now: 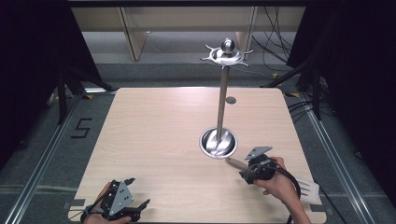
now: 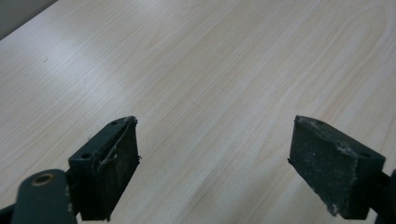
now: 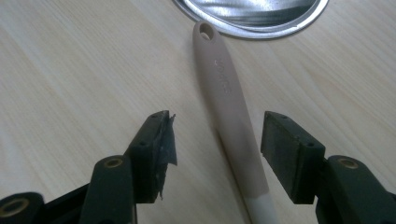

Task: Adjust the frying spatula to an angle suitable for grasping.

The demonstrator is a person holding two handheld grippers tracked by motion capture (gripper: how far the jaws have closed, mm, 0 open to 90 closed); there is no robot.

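A utensil with a beige handle [image 1: 236, 163] [image 3: 224, 88] and a white slotted head [image 1: 308, 189] lies flat on the table at the right. Its holed end points at the round base dish [image 1: 218, 142] [image 3: 280, 31] of a metal stand. The stand's pole [image 1: 220, 102] rises to a ring of hooks with a ball on top [image 1: 227, 52]. My right gripper [image 1: 245, 171] [image 3: 219, 123] straddles the handle, one pad on each side with a gap at both, so it is open. My left gripper [image 1: 138, 192] [image 2: 215, 144] rests near the front left corner, open, with bare wood between its pads.
The wooden table [image 1: 154, 130] has a small grey disc [image 1: 230, 100] behind the stand. Dark curtains and cables flank the table, and a "5" [image 1: 80, 128] is marked on the floor at the left. Rails run along both sides.
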